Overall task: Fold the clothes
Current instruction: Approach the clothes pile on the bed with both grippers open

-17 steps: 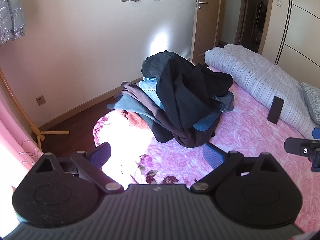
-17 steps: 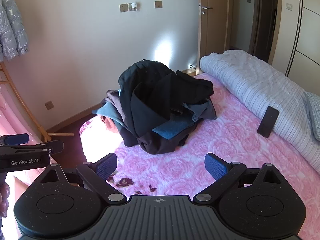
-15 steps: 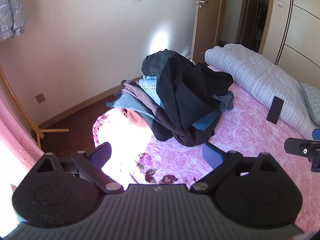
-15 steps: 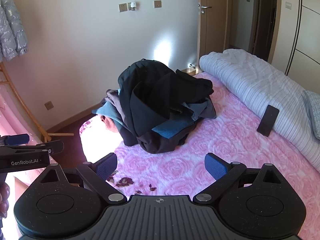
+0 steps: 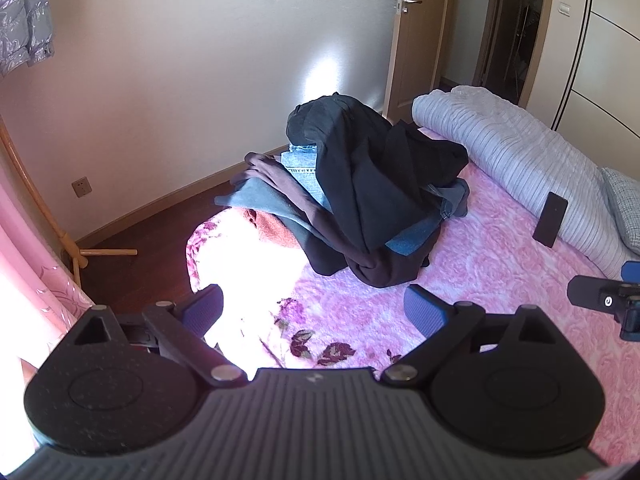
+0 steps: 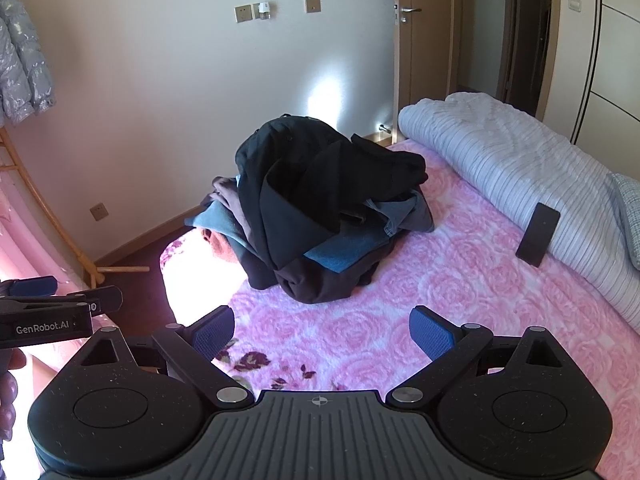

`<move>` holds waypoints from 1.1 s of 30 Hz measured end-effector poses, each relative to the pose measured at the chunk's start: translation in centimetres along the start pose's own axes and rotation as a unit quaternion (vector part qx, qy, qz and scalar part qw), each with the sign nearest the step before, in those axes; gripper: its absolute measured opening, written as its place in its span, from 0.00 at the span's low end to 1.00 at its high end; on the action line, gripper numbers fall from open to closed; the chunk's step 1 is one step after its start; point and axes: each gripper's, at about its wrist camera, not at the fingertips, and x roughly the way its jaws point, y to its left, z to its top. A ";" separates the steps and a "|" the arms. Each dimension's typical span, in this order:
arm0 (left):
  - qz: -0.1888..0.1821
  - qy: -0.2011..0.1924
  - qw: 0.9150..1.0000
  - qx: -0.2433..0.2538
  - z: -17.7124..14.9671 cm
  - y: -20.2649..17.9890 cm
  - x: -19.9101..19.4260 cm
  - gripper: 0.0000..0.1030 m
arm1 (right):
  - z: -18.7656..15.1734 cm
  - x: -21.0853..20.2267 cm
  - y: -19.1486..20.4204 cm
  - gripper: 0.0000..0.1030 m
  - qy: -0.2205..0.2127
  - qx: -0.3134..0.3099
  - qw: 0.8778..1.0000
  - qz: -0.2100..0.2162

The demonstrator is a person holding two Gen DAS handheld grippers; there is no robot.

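Observation:
A heap of clothes (image 5: 360, 200) (image 6: 320, 216) sits on the far end of the pink rose-patterned bed (image 5: 480, 264) (image 6: 460, 280). A black garment drapes over the top; blue denim, grey, brown and rust-coloured pieces show beneath. My left gripper (image 5: 314, 312) hangs open above the bedspread, well short of the heap, with nothing between its blue pads. My right gripper (image 6: 322, 328) is also open and empty, at a similar distance from the pile. The right gripper's body (image 5: 604, 304) shows at the right edge of the left wrist view, and the left gripper's body (image 6: 48, 316) at the left edge of the right wrist view.
A rolled striped duvet (image 5: 520, 164) (image 6: 520, 168) lies along the bed's right side, with a dark phone (image 5: 550, 225) (image 6: 538, 234) leaning on it. A bright sun patch (image 5: 240, 256) covers the bed's left corner. A wooden rack (image 5: 36, 200), a hanging padded jacket (image 6: 22, 68) and a door (image 5: 408, 32) stand around.
Both views have shifted only slightly; the heap sits almost where it was. Both grippers stay open and empty.

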 end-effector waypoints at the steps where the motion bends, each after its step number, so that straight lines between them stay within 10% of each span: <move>1: 0.000 0.000 1.000 -0.001 0.0 0.0 0.0 0.92 | 0.0 0.0 0.1 0.94 0.000 0.000 1.000 0.000; 33: -0.004 0.000 1.000 -0.018 -0.5 1.4 -0.8 0.92 | -0.2 0.5 0.9 0.94 0.010 -0.002 1.000 0.009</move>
